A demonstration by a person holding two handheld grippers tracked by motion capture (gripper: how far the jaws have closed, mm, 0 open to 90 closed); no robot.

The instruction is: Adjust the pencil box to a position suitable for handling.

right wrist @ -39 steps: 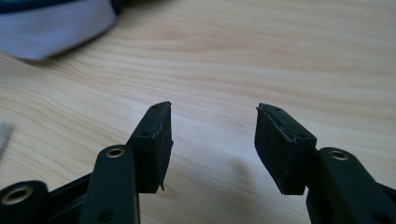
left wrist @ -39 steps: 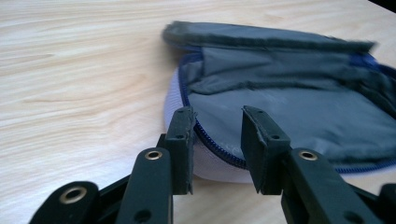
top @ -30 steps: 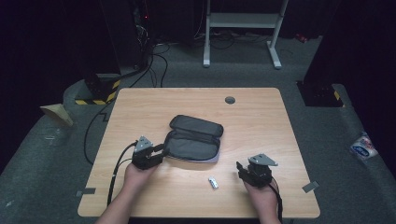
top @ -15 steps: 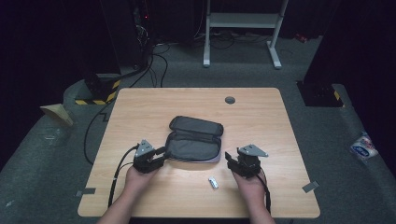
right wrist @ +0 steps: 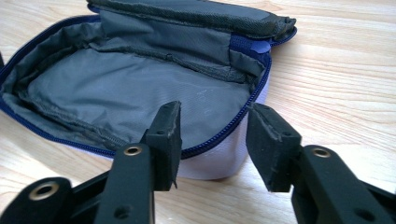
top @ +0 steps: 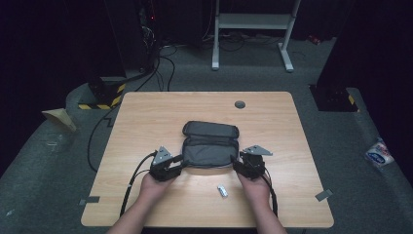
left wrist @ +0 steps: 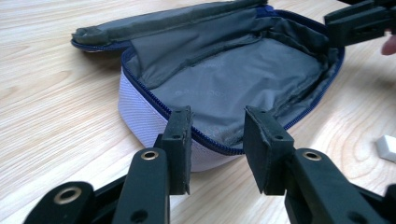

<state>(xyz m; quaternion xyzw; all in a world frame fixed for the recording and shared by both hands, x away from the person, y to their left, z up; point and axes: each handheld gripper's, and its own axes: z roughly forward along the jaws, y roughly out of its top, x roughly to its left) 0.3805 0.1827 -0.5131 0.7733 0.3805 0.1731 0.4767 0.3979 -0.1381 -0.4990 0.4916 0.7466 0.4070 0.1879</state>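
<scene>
An open grey pouch [top: 210, 150] with a blue zipper lies mid-table, its lid [top: 210, 129] folded back. My left gripper [top: 181, 163] is at its near left corner. In the left gripper view the jaws [left wrist: 217, 135] stand apart, with the pouch's [left wrist: 233, 79] corner rim just beyond the gap and neither pad touching it. My right gripper [top: 237, 165] is at the near right corner. Its jaws [right wrist: 212, 135] have just been closing, and they frame the pouch's [right wrist: 130, 93] white corner wall without pressing on it. The pouch's inside looks empty.
A small white piece [top: 222, 191] lies on the wooden table [top: 146, 122] in front of the pouch, between my hands. A dark grommet [top: 239, 104] sits near the far edge. Cables [top: 102, 131] hang off the table's left side. A white stand [top: 251, 22] is on the floor behind.
My right gripper has moved left and forward up to the pouch's right corner. My left gripper has edged right, closer to the left corner. The pouch has not moved.
</scene>
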